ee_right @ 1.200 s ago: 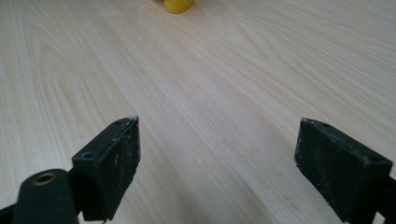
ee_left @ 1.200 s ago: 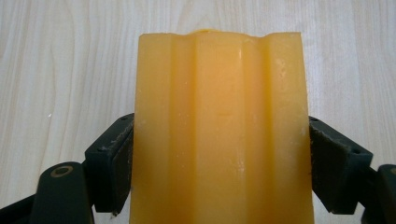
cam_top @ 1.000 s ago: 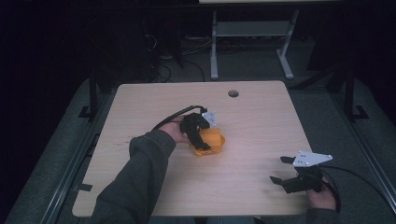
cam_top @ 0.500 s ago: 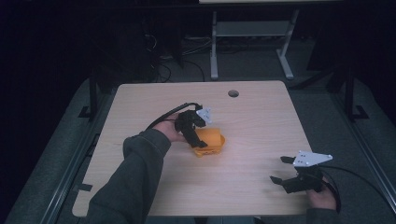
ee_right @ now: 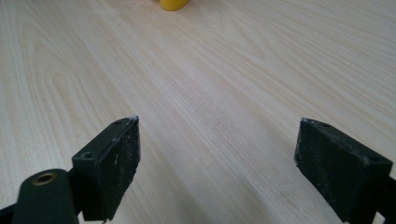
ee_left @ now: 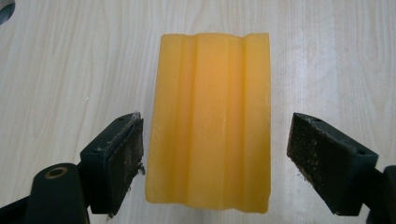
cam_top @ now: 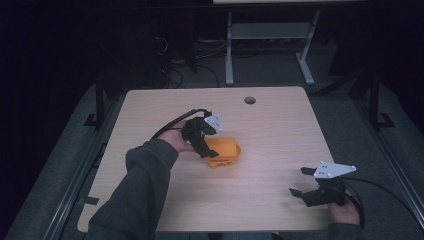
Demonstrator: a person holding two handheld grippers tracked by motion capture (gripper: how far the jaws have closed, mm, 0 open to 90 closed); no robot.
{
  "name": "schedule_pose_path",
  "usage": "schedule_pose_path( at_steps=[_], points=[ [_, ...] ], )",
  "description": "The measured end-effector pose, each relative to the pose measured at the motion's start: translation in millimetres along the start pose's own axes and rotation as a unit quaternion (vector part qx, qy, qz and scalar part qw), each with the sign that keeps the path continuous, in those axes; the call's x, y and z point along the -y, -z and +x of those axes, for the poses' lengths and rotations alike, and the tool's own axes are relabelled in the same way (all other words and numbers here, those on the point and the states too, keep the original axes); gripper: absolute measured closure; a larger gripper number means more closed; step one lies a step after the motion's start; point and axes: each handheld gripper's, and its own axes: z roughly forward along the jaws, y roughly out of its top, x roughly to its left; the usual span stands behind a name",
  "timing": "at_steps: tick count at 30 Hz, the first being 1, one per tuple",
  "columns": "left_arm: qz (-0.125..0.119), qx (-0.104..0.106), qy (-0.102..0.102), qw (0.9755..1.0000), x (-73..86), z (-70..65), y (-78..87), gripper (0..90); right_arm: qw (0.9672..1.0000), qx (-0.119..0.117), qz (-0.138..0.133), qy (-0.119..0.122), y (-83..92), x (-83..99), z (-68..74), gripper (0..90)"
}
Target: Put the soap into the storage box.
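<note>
1. Check your left gripper: its jaws stand apart, one on each side of the orange block, with a thin gap at the left pad and a wider gap at the right pad. Neither pad touches the block yet.
2. Note the block's long axis: in the left gripper view it runs straight up the frame, between the jaws, so closing them would pinch its two long sides.
3. Locate the block on the table: in the high view it lies at frame centre, just right of your left gripper.
4. Treat your left hand as the working hand. Your right gripper sits well apart at the lower right, jaws apart and empty over bare wood.
5. Expect limits: in the high view the gripper covers the block's left part, and the right gripper view cuts off the block at the top edge.
</note>
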Motion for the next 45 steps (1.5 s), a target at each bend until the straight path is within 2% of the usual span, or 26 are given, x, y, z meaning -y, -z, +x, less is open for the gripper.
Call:
schedule_pose_path(
  at_steps=[4,13,17,25,37,42,45],
  points=[
    [0.004,-0.004,0.006,1.0,6.0,-1.9,2.1,17.9,1.0,0.001,-0.001,0.001,-0.6,-0.5,0.3,13.7],
    [-0.005,-0.014,0.022,0.9997,23.5,-10.6,13.2,18.2,1.0,0.001,-0.001,0.002,-2.3,-1.8,1.1,13.7],
    [-0.001,-0.019,0.021,0.9996,28.2,-14.5,16.4,18.5,1.0,0.001,0.0,0.0,-2.3,-1.7,1.3,13.7],
    [-0.011,-0.027,0.026,0.9992,37.2,-20.1,20.6,19.3,1.0,0.003,0.003,-0.003,-2.5,-1.4,0.8,13.7],
    [-0.014,-0.032,0.024,0.9991,40.6,-27.5,28.5,19.7,1.0,0.003,0.003,0.0,-3.9,-1.4,0.4,13.7],
    [-0.014,-0.031,0.03,0.999,40.1,-32.4,31.4,19.7,1.0,0.004,0.003,-0.001,-4.2,-1.5,0.5,13.7],
    [-0.01,-0.034,0.023,0.9991,38.2,-36.3,33.7,19.8,1.0,0.004,0.004,-0.002,-3.6,-1.4,0.8,13.7]
  ],
)
